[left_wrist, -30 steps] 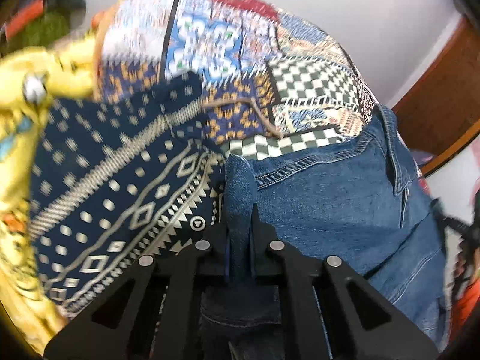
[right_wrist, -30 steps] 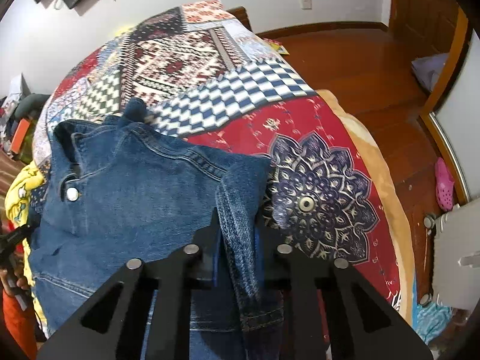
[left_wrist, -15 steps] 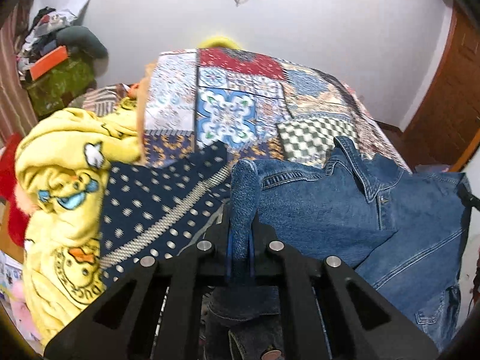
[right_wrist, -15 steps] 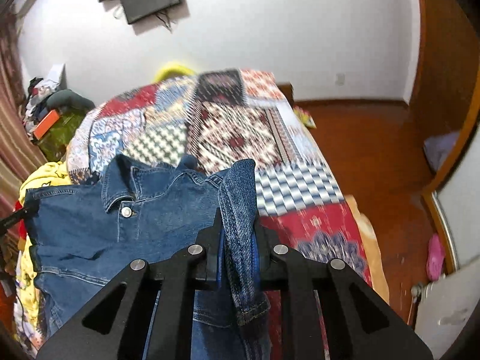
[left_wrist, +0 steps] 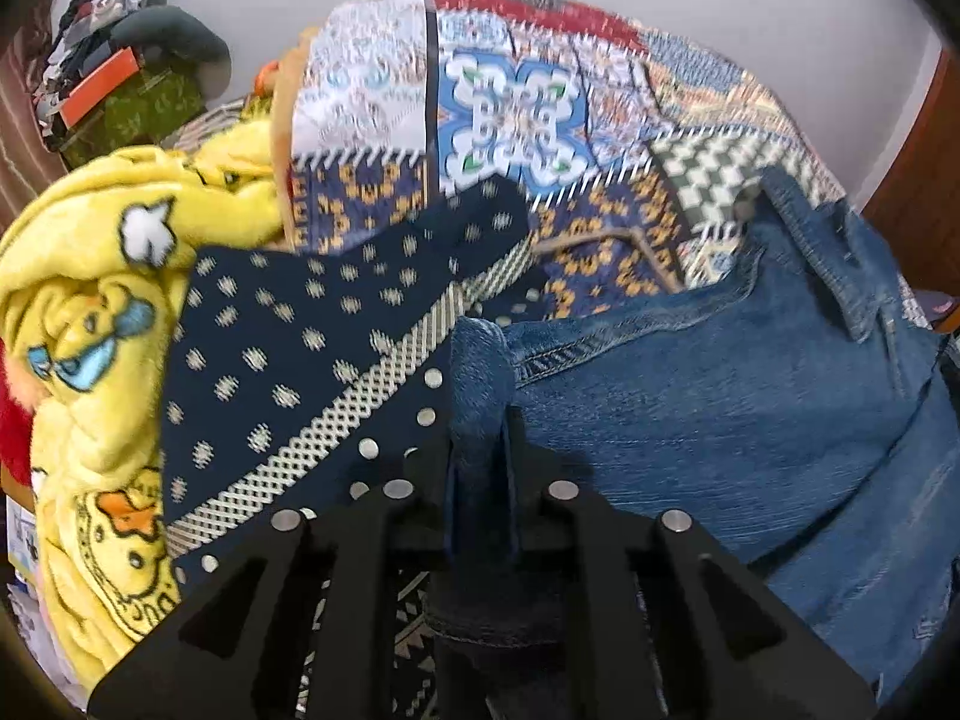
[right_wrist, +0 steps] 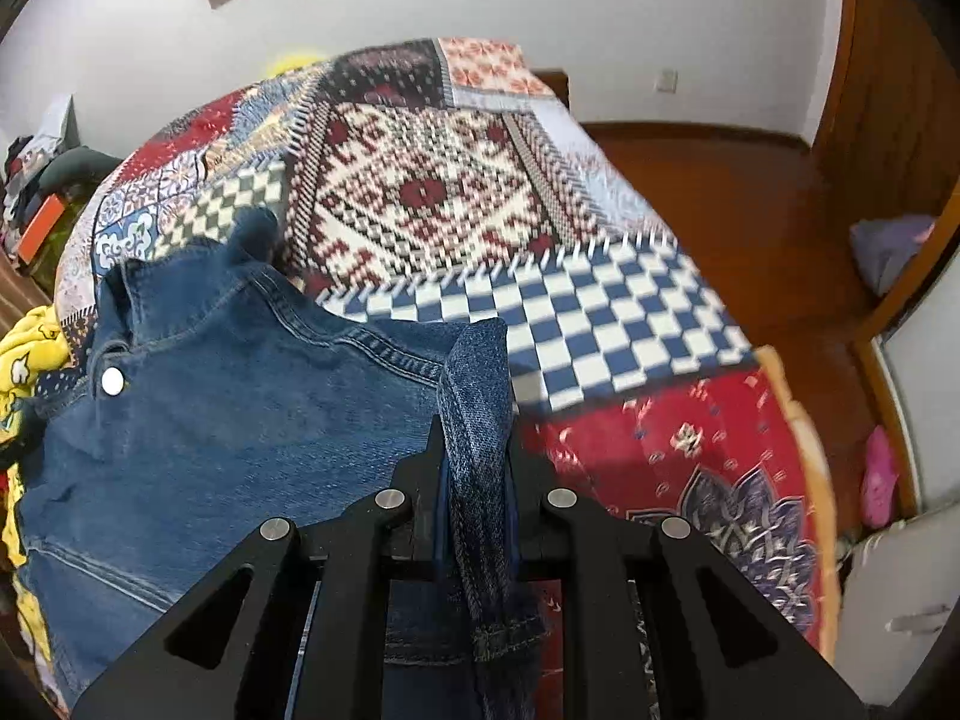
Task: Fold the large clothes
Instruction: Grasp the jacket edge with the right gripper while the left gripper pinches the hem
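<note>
A blue denim jacket point(left_wrist: 720, 408) hangs stretched between my two grippers over a patchwork bedspread point(left_wrist: 510, 114). My left gripper point(left_wrist: 480, 456) is shut on a bunched fold of the denim at the jacket's left end. My right gripper point(right_wrist: 477, 456) is shut on a fold of the same jacket point(right_wrist: 240, 408) at its right end. The collar and a metal snap button point(right_wrist: 112, 381) face up in the right wrist view. The jacket's lower part hangs below both grippers, out of sight.
A navy patterned cloth point(left_wrist: 312, 372) and a yellow cartoon blanket point(left_wrist: 90, 300) lie on the bed's left side. A pile of clutter point(left_wrist: 120, 84) sits by the far wall. Wooden floor point(right_wrist: 750, 192) and a pink slipper point(right_wrist: 879, 474) are to the bed's right.
Both grippers have dropped lower and tilted down toward the bed with the jacket still clamped. The wall and the screen fill less of both views than half a second ago.
</note>
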Available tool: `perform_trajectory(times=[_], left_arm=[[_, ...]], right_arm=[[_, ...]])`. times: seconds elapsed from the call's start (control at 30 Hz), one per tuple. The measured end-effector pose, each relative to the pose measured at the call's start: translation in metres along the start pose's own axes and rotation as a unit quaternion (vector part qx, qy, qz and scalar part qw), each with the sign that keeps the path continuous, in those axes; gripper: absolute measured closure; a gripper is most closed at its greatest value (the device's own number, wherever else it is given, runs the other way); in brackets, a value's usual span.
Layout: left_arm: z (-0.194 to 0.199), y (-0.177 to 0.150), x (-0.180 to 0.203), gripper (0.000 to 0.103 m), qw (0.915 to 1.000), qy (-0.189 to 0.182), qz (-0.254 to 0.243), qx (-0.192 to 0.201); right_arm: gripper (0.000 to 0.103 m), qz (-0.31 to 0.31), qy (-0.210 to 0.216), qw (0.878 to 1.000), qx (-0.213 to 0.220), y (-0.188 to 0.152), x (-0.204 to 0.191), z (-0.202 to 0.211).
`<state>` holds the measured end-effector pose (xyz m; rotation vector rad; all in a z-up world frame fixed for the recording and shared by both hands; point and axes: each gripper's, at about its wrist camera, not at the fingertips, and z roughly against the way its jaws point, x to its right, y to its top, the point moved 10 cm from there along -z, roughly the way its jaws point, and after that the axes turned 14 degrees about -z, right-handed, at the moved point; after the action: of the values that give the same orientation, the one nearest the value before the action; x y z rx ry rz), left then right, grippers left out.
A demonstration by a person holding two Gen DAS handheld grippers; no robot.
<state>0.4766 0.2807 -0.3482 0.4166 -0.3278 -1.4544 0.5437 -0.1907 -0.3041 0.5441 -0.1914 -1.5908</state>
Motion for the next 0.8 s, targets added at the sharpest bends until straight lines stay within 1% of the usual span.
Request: perform_trajectory(times=[0.07,0.13,0.27,0.3,0.33,0.37,0.4,0.43,0.47,0.5,0.53,0.6,0.63,0.7,0.8], left_arm=[[-0.002,-0.002,0.001,0.087,1.0000,0.002,0.001,-0.002],[0.004,-0.002,0.002,0.087,1.0000,0.009,-0.002,0.004],[0.022,-0.003,0.006,0.086,0.9994,0.024,-0.026,0.001],[0.030,-0.003,0.007,0.086,0.9992,0.025,-0.032,0.001],[0.036,-0.003,0.007,0.084,0.9991,0.025,-0.034,0.002],[0.045,-0.003,0.008,0.078,0.9991,0.023,-0.035,0.005],[0.055,-0.004,0.009,0.070,0.9991,0.022,-0.035,0.009],[0.062,-0.004,0.010,0.067,0.9991,0.022,-0.034,0.014],[0.072,-0.004,0.010,0.060,0.9990,0.023,-0.033,0.021],[0.083,-0.003,0.011,0.054,0.9987,0.026,-0.033,0.028],[0.095,-0.004,0.011,0.052,0.9984,0.027,-0.034,0.036],[0.120,-0.006,0.014,0.038,0.9978,0.025,-0.036,0.051],[0.128,-0.006,0.015,0.034,0.9974,0.024,-0.037,0.057],[0.150,-0.010,0.017,0.021,0.9964,0.024,-0.039,0.072],[0.180,-0.019,0.021,0.013,0.9951,0.023,-0.044,0.085]], right_arm=[[0.089,0.004,-0.002,1.000,-0.001,-0.002,0.000,-0.001],[0.088,0.015,-0.010,1.000,0.003,-0.005,-0.004,0.003],[0.086,0.047,-0.039,0.998,0.010,-0.010,-0.011,0.019],[0.084,0.052,-0.042,0.998,0.010,-0.009,-0.012,0.020],[0.083,0.060,-0.046,0.997,0.009,-0.012,-0.014,0.029],[0.076,0.064,-0.047,0.997,0.010,-0.014,-0.015,0.037],[0.068,0.067,-0.041,0.997,0.009,-0.017,-0.017,0.046],[0.063,0.068,-0.032,0.997,0.011,-0.020,-0.020,0.056],[0.057,0.069,-0.025,0.997,0.017,-0.021,-0.024,0.066],[0.053,0.071,-0.019,0.997,0.025,-0.023,-0.027,0.079],[0.050,0.073,-0.016,0.997,0.031,-0.025,-0.029,0.089],[0.034,0.075,-0.012,0.996,0.048,-0.027,-0.034,0.114],[0.030,0.073,-0.012,0.996,0.058,-0.028,-0.036,0.125],[0.019,0.074,-0.009,0.994,0.079,-0.030,-0.041,0.147],[0.017,0.080,-0.006,0.993,0.091,-0.037,-0.045,0.171]])
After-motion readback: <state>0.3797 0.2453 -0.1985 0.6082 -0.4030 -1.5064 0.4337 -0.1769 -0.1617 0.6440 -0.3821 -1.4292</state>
